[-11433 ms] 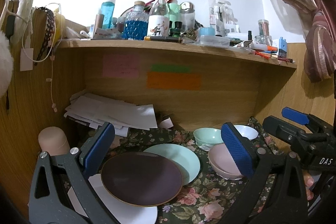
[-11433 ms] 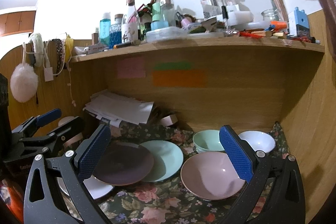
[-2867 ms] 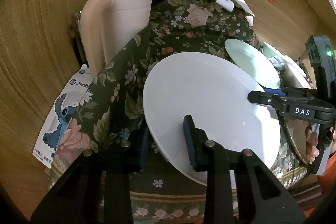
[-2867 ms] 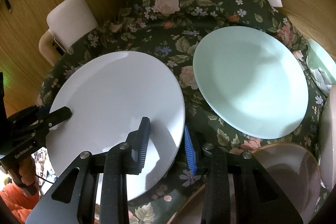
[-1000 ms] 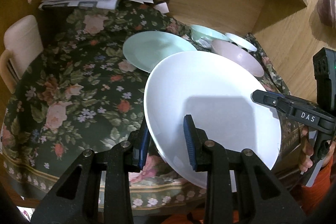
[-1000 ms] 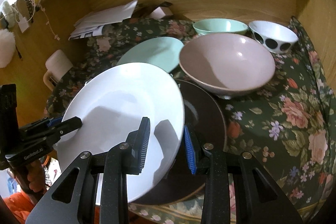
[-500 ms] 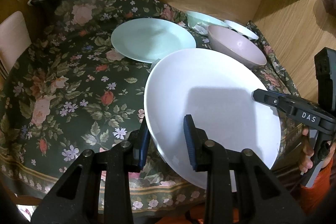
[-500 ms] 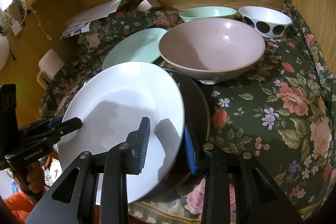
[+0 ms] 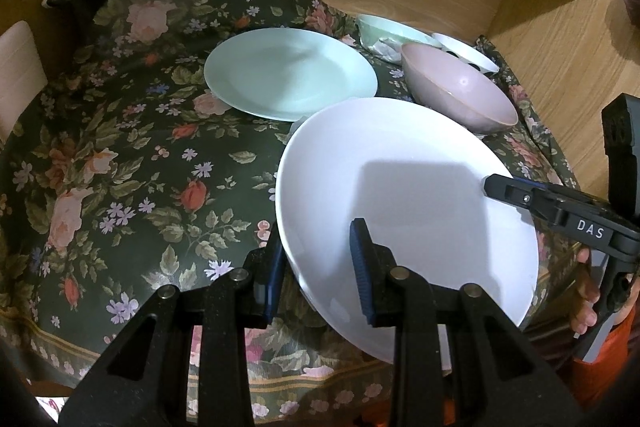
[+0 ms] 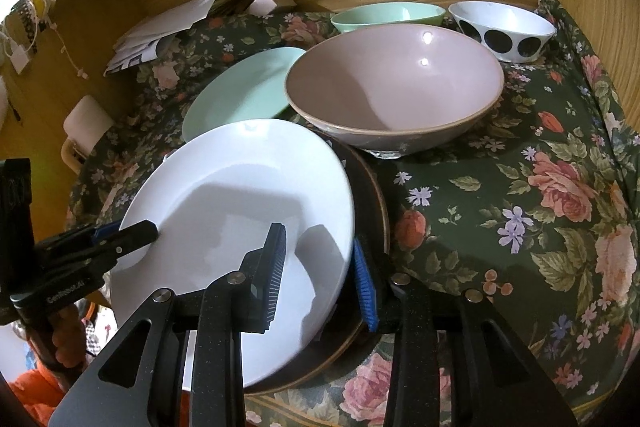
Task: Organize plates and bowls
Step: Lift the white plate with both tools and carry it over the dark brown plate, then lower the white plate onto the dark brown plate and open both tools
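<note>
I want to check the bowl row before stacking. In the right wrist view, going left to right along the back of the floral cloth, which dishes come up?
mint plate → mint bowl → polka-dot bowl. The pink bowl sits in front of the mint bowl, overlapping it, so I leave it out of the order.

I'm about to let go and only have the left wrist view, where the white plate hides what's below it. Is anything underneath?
Observer: Yes. A dark brown plate lies under the white plate and shows past its right edge.
Operator: Is the right gripper off?
Observer: Not yet. The right gripper has its jaws opening, with the white plate's rim between them.
Operator: And the pink bowl?
Observer: The pink bowl stands on the cloth right behind the dark brown plate. I cannot tell whether they touch.
</note>
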Tool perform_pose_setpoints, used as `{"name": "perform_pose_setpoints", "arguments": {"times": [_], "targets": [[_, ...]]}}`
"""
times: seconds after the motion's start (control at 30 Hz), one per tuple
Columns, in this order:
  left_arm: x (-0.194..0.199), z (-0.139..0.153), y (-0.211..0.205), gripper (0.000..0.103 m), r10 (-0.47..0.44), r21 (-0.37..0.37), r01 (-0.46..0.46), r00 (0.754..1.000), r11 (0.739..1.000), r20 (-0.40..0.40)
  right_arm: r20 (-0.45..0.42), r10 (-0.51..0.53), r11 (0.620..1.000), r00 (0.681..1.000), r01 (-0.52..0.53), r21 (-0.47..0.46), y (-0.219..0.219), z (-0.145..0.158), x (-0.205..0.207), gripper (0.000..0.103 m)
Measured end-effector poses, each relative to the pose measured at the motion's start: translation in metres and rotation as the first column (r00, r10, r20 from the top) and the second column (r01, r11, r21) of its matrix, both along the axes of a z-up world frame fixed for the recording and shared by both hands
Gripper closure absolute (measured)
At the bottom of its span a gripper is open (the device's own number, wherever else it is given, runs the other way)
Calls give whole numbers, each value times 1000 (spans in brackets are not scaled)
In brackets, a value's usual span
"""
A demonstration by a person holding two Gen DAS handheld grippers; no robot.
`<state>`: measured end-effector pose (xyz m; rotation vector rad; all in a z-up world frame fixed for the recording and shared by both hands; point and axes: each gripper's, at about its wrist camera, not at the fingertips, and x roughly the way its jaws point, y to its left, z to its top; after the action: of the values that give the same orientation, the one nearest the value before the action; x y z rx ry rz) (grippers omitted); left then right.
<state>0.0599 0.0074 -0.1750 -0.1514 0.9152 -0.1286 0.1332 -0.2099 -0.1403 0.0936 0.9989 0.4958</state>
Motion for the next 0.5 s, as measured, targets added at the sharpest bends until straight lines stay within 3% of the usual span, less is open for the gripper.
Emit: {"name": "perform_pose_setpoints", "arguments": {"times": [0.23, 0.5], "targets": [[5, -2, 0, 71, -12, -4, 12, 1000, 1000, -3, -40, 28, 999, 999, -27, 32, -2, 3, 3, 58], [8, -3, -3, 71, -19, 20, 18, 1000, 1000, 11, -6, 39, 998, 999, -39, -43, 2, 10, -3, 57]]}}
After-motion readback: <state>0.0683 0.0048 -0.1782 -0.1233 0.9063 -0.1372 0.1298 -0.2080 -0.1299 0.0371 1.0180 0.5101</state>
